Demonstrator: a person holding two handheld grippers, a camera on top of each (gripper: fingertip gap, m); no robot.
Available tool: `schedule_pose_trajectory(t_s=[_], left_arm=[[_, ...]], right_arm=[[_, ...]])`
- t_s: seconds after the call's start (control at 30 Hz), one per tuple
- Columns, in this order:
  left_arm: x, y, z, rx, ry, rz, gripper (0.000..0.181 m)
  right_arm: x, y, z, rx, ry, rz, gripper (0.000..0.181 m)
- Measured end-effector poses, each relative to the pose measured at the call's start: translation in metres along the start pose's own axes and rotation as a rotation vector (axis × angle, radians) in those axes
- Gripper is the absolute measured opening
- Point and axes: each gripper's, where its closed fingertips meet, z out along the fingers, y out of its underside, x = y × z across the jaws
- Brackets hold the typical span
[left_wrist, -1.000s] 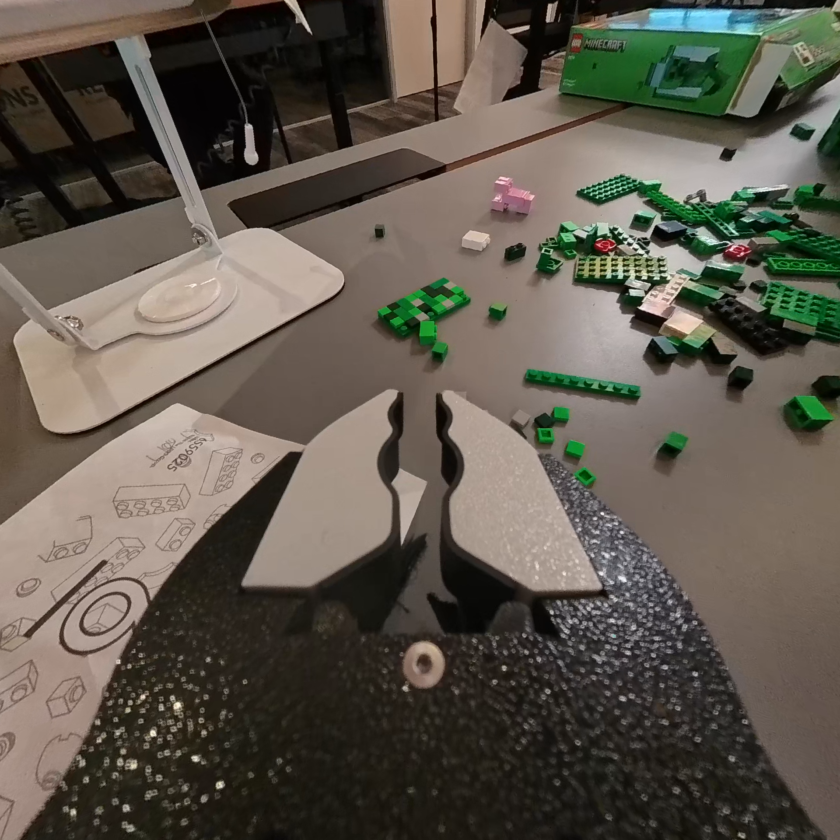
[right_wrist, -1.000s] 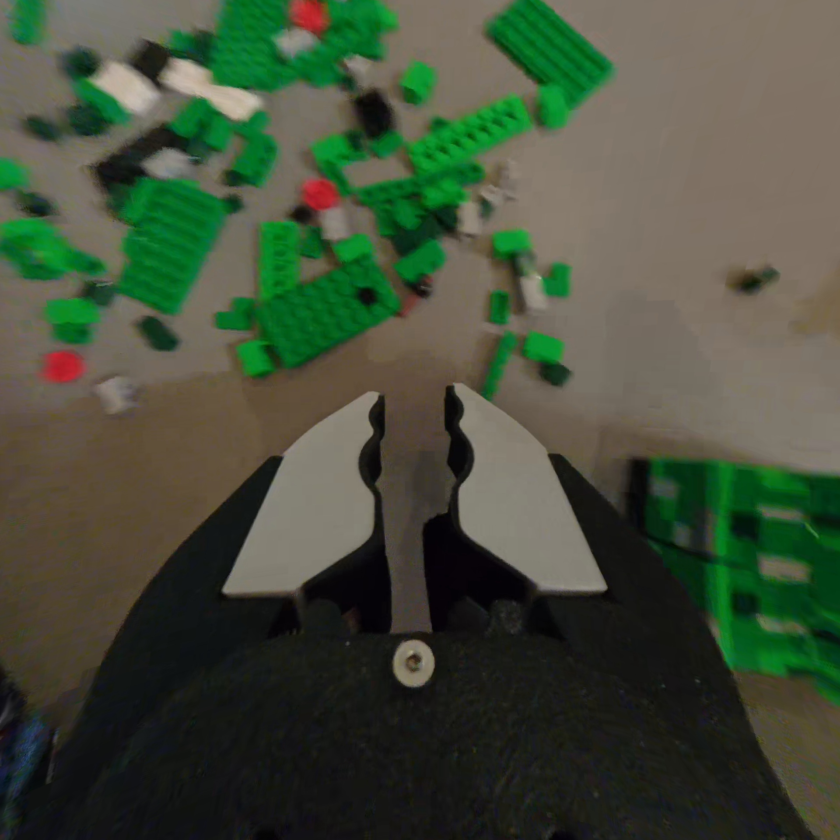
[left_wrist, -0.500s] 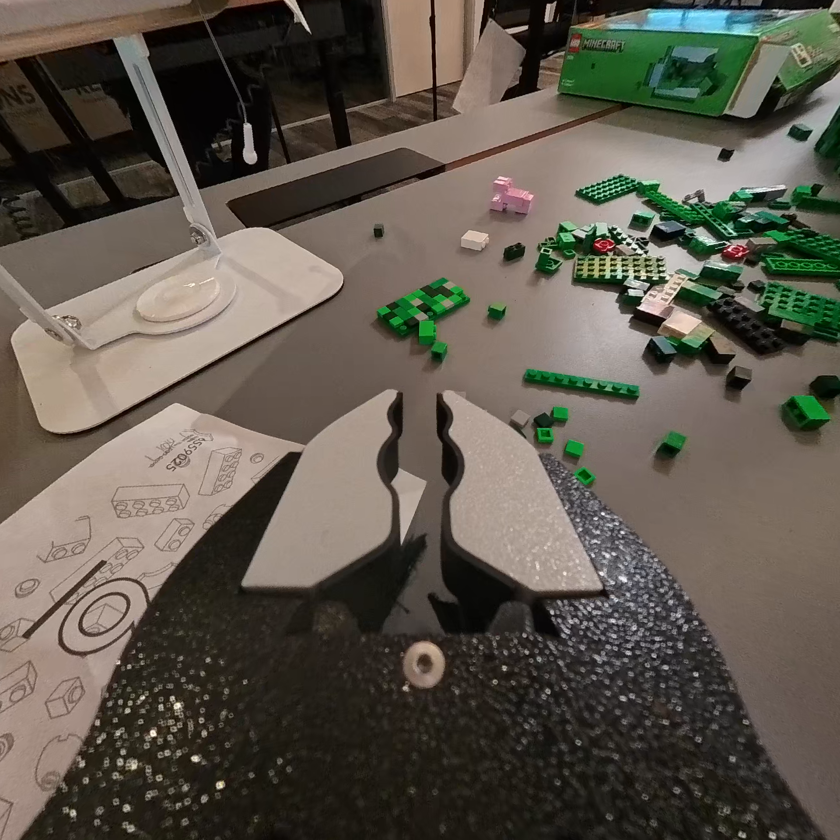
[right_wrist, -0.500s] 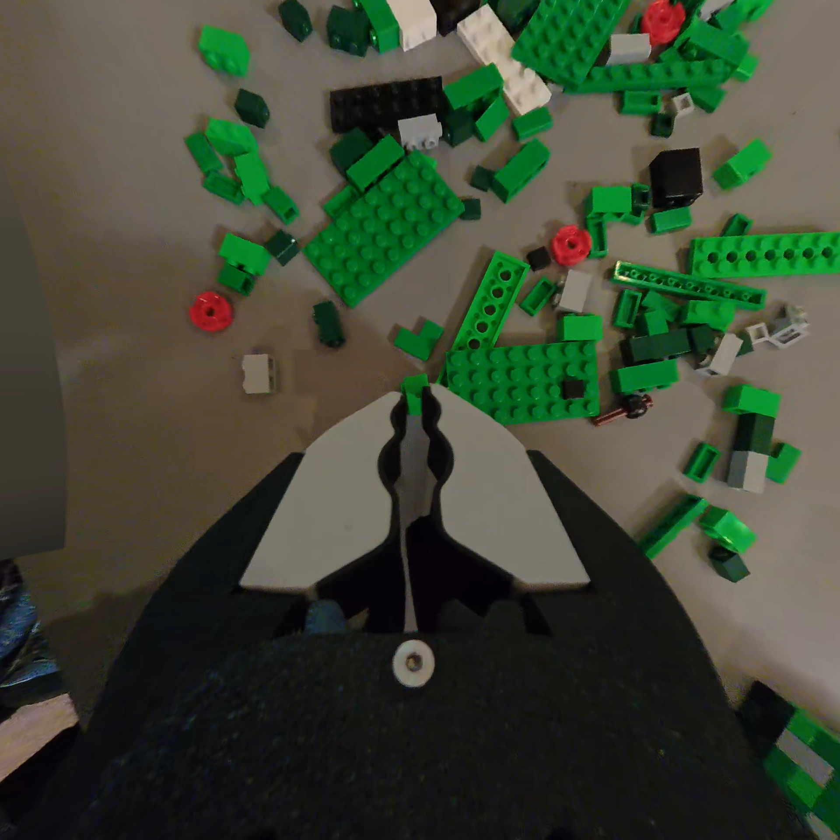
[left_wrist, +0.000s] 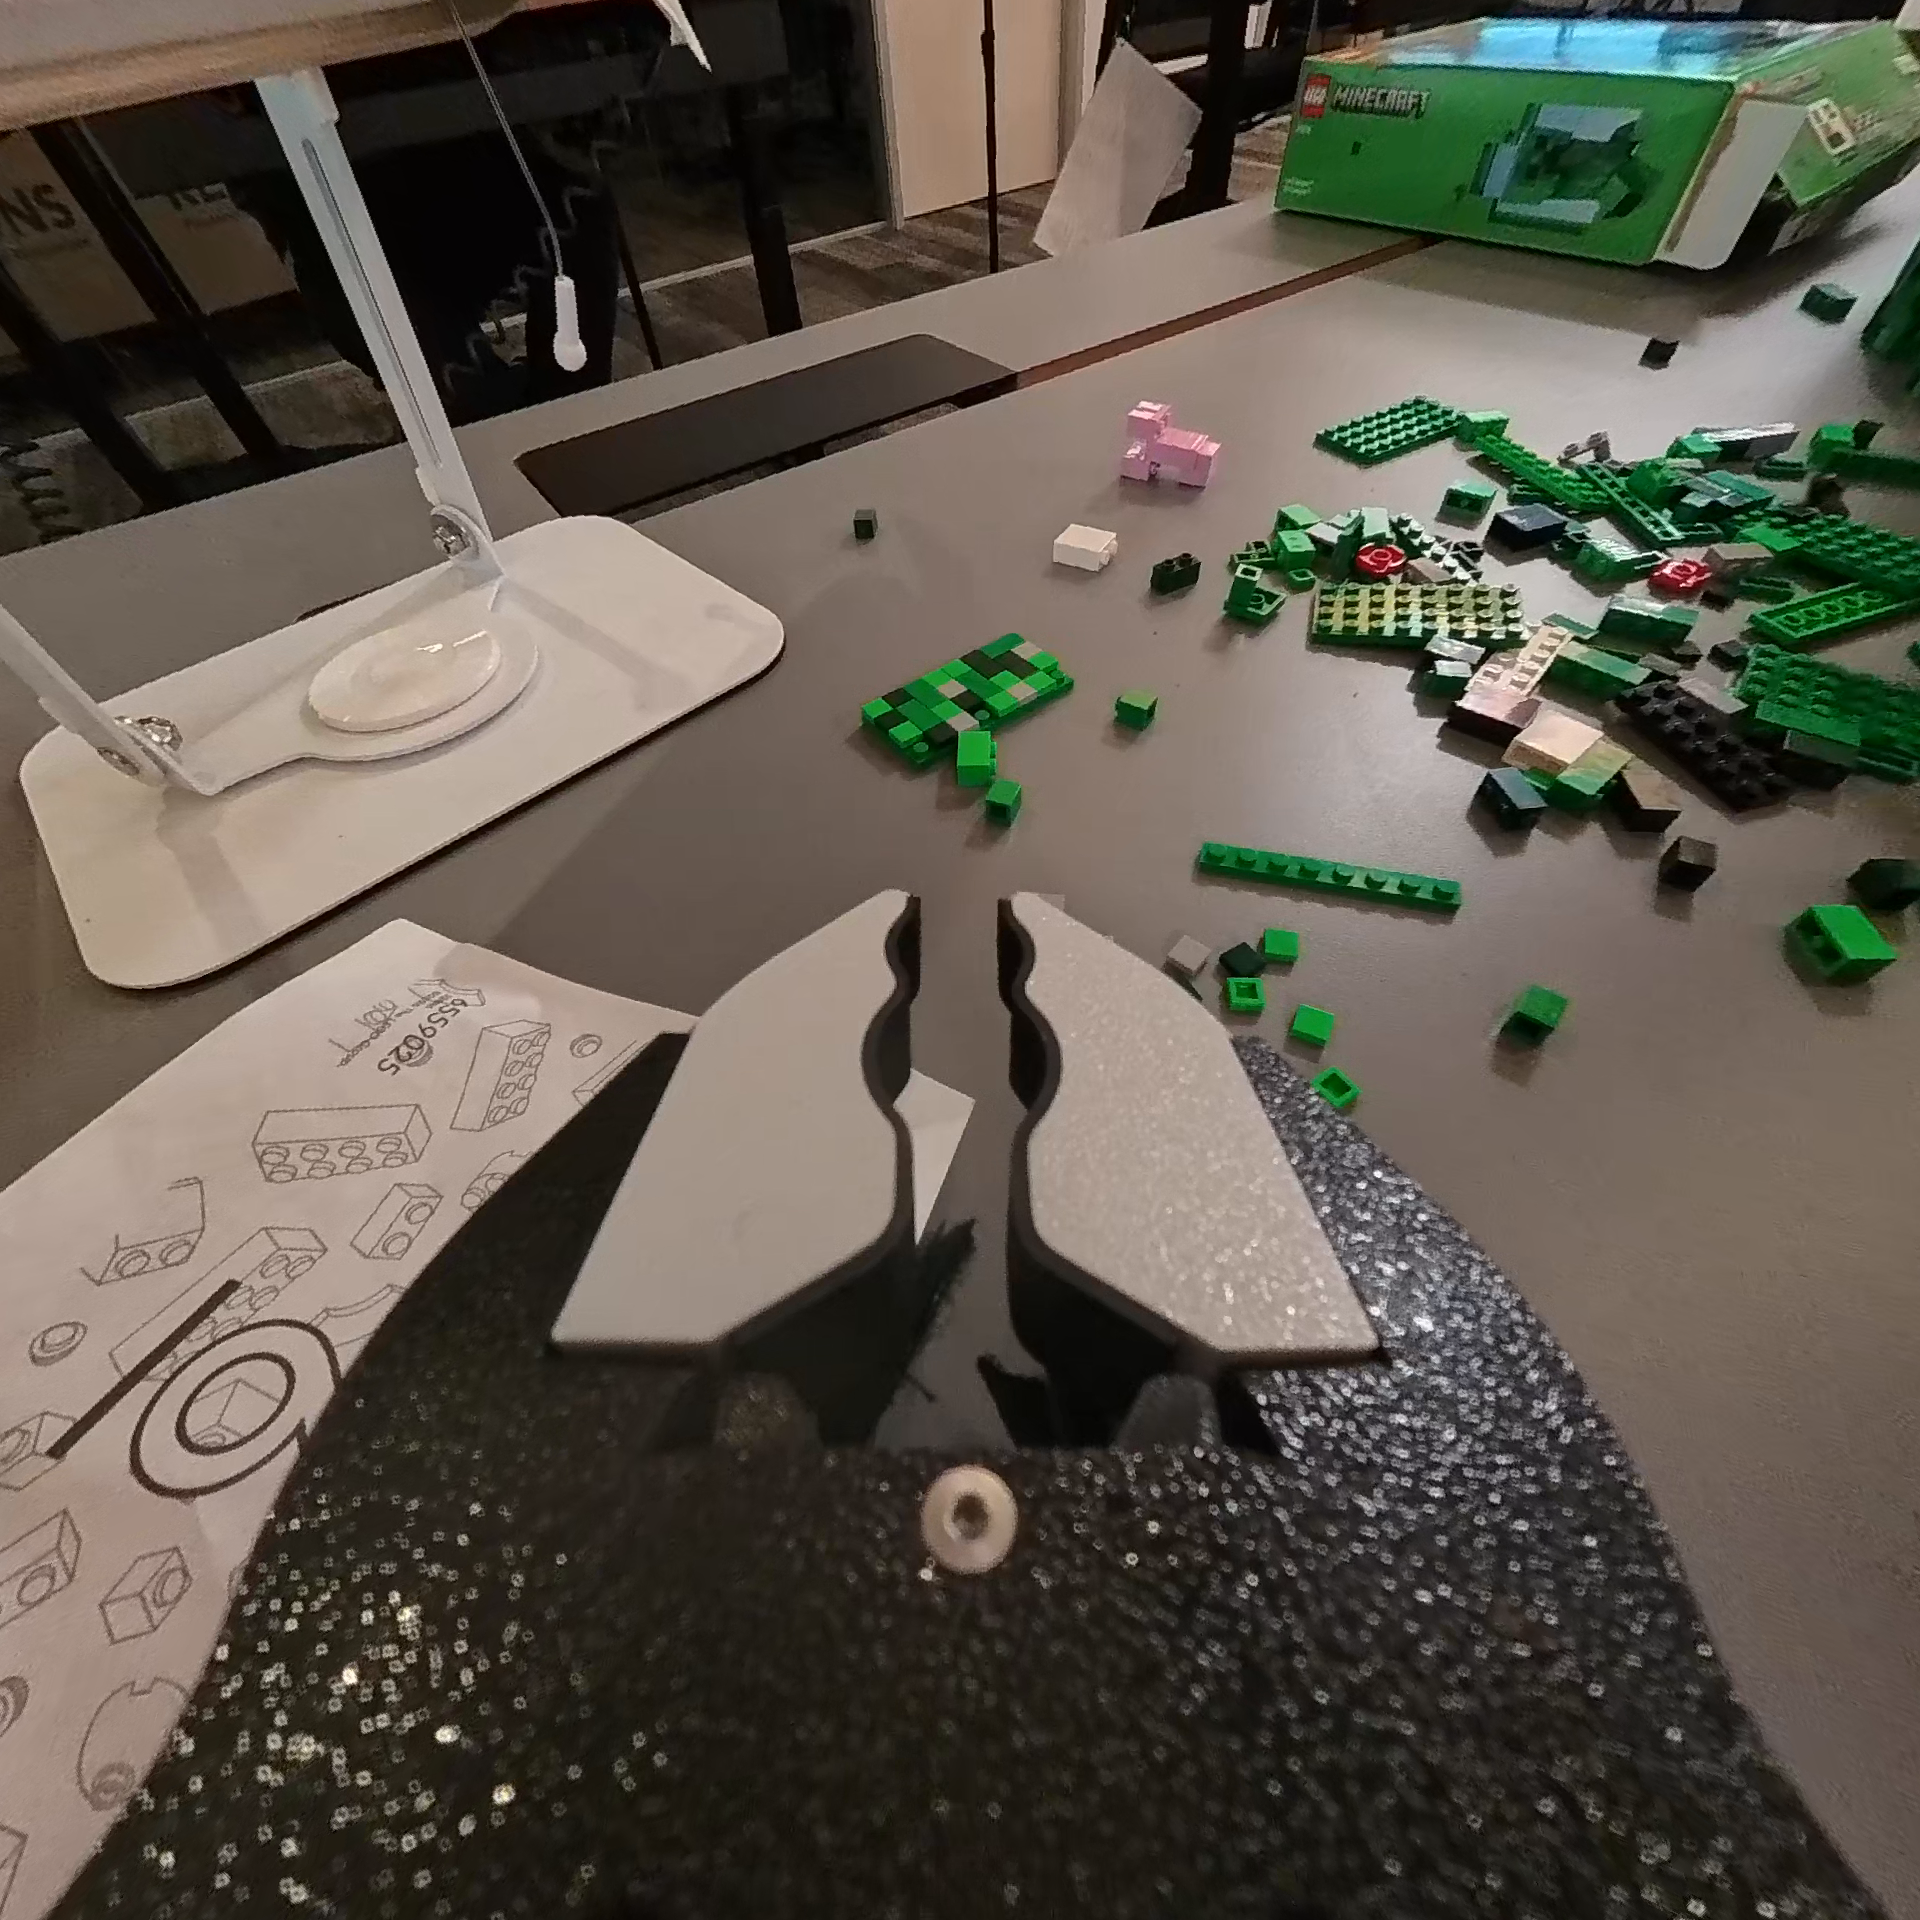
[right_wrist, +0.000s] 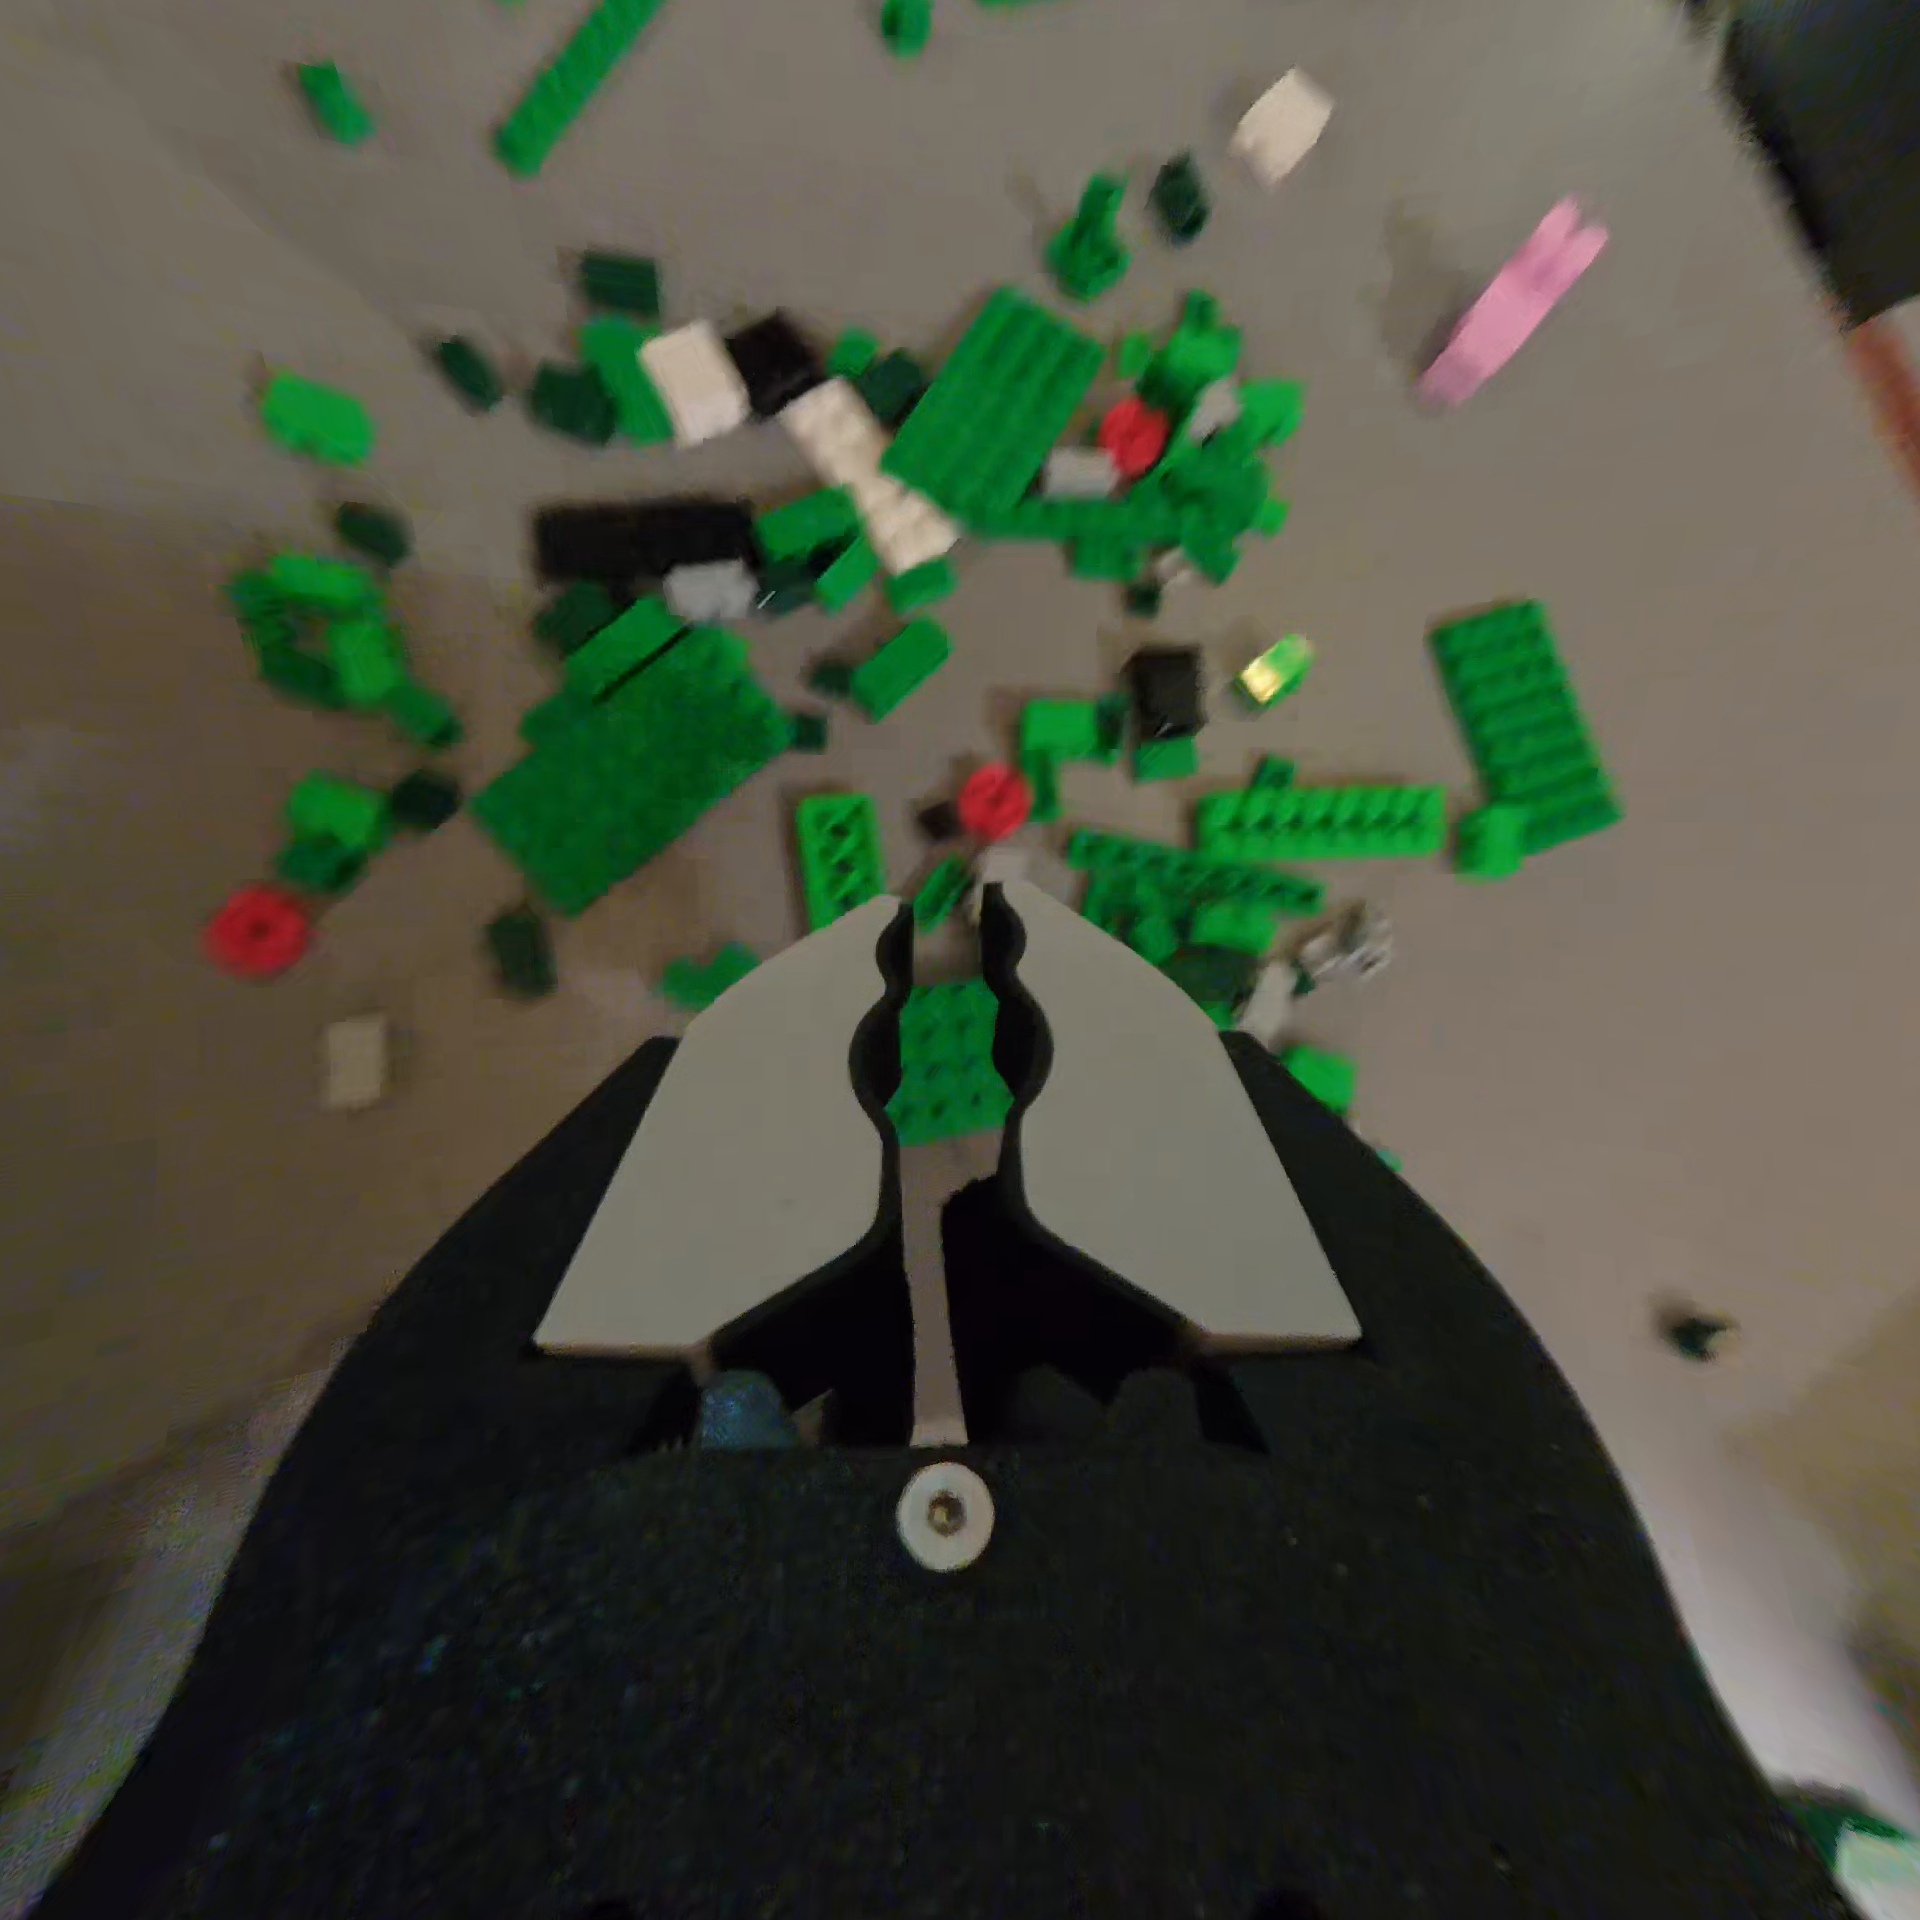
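The right gripper (right_wrist: 948, 904) is being held above a scatter of bricks (right_wrist: 1320, 821) on the table (right_wrist: 1558, 1247), its camera looking almost straight down. Its jaws are being kept narrow, with only a slit between them. A small green piece (right_wrist: 940, 896) is showing at the tips, but the view is blurred by motion, so it cannot be told whether that piece is being pinched or is merely lying below. A studded green plate (right_wrist: 951, 1060) is being seen through the slit. A red round piece (right_wrist: 992, 800) is lying just beyond the tips, a large green plate (right_wrist: 623, 769) to the left of them, and a pink piece (right_wrist: 1517, 301) well away at the upper right. The left gripper (left_wrist: 956, 914) is being held low over a bare part of the table, apart from the bricks, its jaws narrowly parted with nothing between them. A printed sheet (left_wrist: 312, 1143) is lying partly under it, with a white lamp base (left_wrist: 364, 727) beyond. Ahead of the tips a patterned green tile panel (left_wrist: 966, 691) is lying flat. A long green strip (left_wrist: 1328, 876) is lying to the right, and a green box (left_wrist: 1507, 135) is standing at the far edge.
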Motion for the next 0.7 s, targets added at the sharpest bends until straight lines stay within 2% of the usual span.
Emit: schedule_pose_trajectory(t_s=[0.17, 0.23, 0.3, 0.5, 0.7], left_arm=[[0.000, 0.000, 0.000, 0.001, 0.003, 0.001, 0.013], [0.000, 0.000, -0.001, 0.003, 0.003, -0.003, 0.013], [0.000, -0.001, -0.001, 0.006, 0.004, -0.009, 0.013], [0.000, 0.000, -0.001, 0.007, 0.010, -0.014, 0.014], [0.000, 0.001, 0.000, -0.006, 0.013, -0.011, 0.014]], right_arm=[[0.034, -0.049, 0.048, 0.086, -0.054, 0.009, 0.022], [0.033, -0.065, 0.065, 0.107, -0.183, 0.002, 0.028], [0.024, -0.075, 0.077, 0.094, -0.348, 0.002, 0.046], [0.047, -0.061, 0.105, -0.095, -0.341, -0.059, 0.056], [0.038, -0.040, 0.084, -0.239, -0.409, -0.141, 0.054]])
